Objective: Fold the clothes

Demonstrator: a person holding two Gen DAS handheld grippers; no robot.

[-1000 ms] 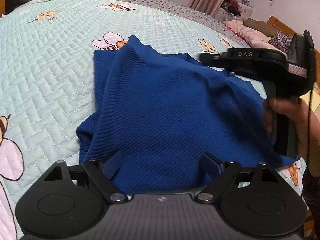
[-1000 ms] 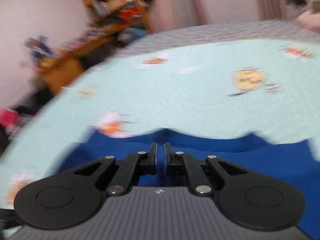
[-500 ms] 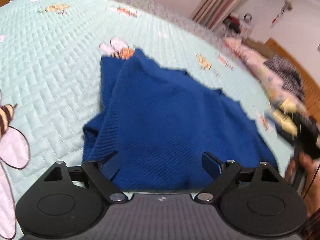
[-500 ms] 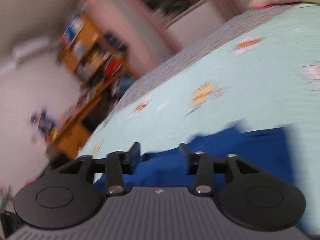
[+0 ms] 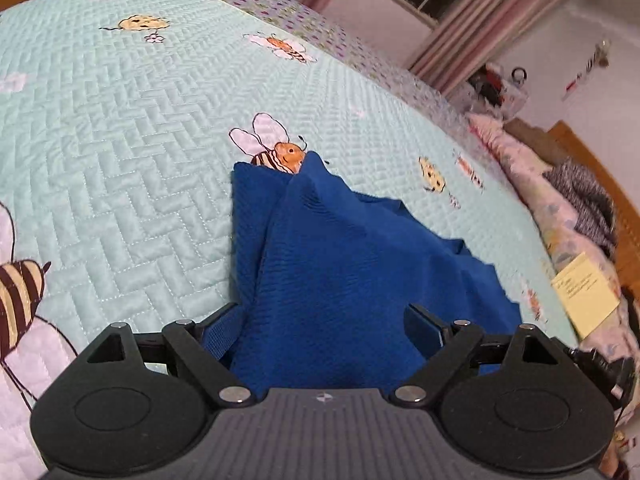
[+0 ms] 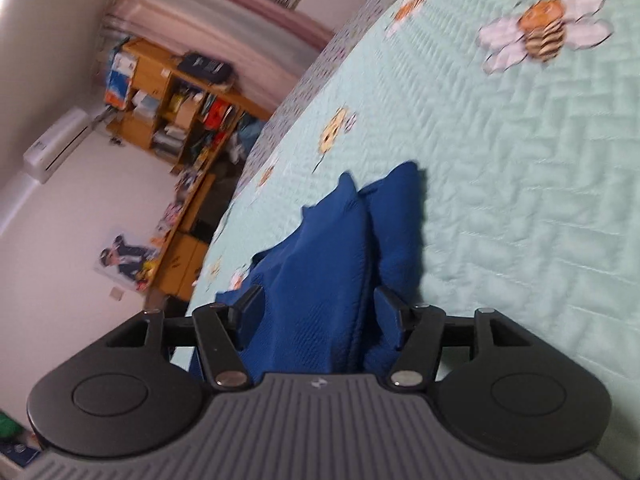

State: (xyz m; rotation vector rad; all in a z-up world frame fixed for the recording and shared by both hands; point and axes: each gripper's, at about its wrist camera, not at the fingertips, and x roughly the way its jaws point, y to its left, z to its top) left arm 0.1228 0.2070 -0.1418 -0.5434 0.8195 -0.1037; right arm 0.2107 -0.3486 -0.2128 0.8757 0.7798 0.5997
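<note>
Blue knit garment lay bunched on the quilted bee-print bedspread.

The blue garment [image 5: 360, 264] rested in loose folds on the bedspread [image 5: 120, 140]. The left gripper [image 5: 324, 326] stood spread wide above its near edge, pinching nothing. The right gripper [image 6: 316, 312] was opening, cloth between its jaws but unpressed.

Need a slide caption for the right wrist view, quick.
Right gripper opening over the folded blue garment on the bee-print quilt.
</note>
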